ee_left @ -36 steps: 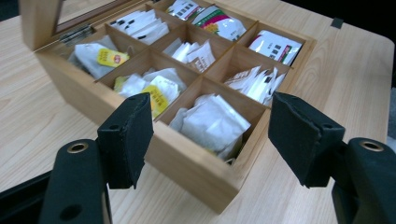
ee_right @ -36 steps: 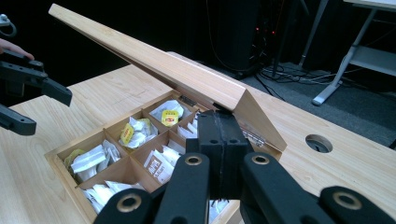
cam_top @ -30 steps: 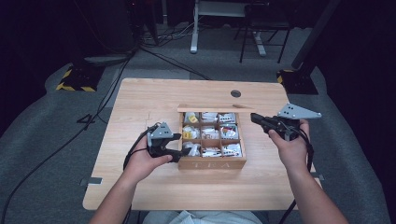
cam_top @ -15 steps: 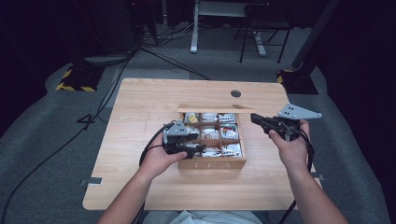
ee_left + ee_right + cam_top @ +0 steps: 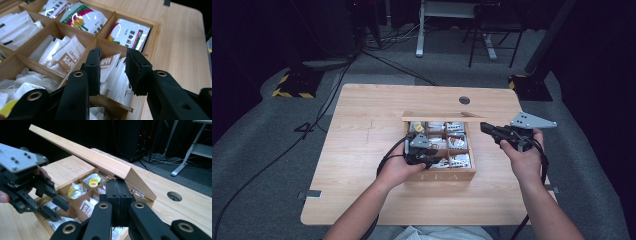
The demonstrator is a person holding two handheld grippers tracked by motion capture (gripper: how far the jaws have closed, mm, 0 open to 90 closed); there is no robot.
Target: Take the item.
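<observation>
Two hand-held grippers are working at the tea box [image 5: 439, 176] on the tabletop [image 5: 362, 130]. Left hand-held gripper [image 5: 113, 71], jaws just closing, is straddling a sachet [image 5: 110, 67] in its near row, not yet pinching; right hand-held gripper [image 5: 117, 192], clamped shut, is propping the lid [image 5: 82, 152].

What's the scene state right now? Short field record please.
setting: wooden table in a dark room
main object: wooden tea box with compartments, lid open and tilted up
contents: tea bags and sachets; white-and-brown packets in the compartment under the left tongs
left tongs: over the box, jaws apart and just been closing, straddling a packet, pads not yet pressing on it
right tongs: shut, jaws together, nothing between them, held at the right side of the box near the lid
</observation>
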